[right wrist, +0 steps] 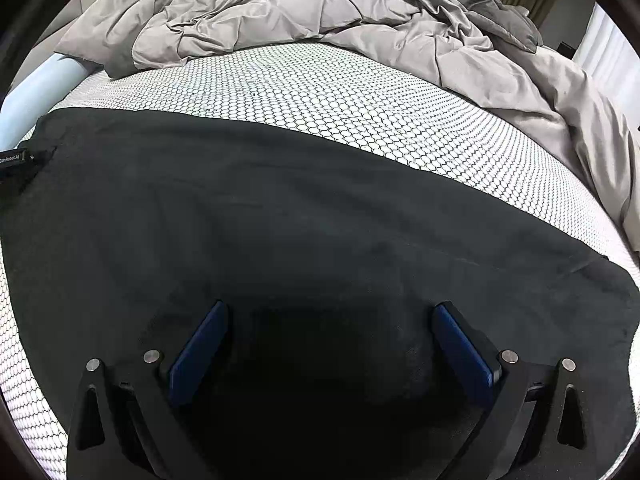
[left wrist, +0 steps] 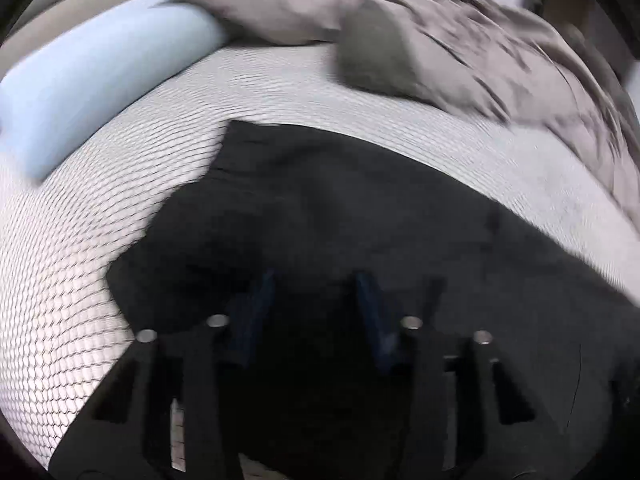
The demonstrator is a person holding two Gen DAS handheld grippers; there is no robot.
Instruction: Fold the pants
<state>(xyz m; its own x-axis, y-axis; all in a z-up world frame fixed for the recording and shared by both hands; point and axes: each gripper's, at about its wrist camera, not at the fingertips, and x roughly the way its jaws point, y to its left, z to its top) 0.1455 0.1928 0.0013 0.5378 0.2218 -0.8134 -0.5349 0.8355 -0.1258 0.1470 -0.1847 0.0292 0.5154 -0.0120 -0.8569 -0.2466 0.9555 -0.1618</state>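
The right claw point(right wrist: 328, 316) is held wide open, with its two blue pads point(right wrist: 198, 354) far apart. Nothing is gripped between them. It is hung just over the black cloth pants point(right wrist: 280, 220), but whether the pads touch the cloth cannot be told.

The left claw point(left wrist: 316, 292) is seen in a blurry picture. A gap is seen between its blue pads point(left wrist: 256, 312), smaller than the gap on the right claw. Only dark cloth is seen in that gap, and whether any of it is pinched cannot be told.

The pants point(left wrist: 340, 216) are spread flat on the white mattress with the black honeycomb pattern point(right wrist: 340, 96). In the right wrist view they are laid across the near part of the bed, from the left edge to the right edge. Their near side is hidden under the claw.

A crumpled grey blanket point(right wrist: 320, 12) is piled at the far side of the mattress, apart from the pants. A pale blue padded edge point(left wrist: 100, 76) is seen at the left of the bed. A small black strap with white letters point(right wrist: 16, 158) is cut off at the left edge of the right wrist view, and its words are too small to read.
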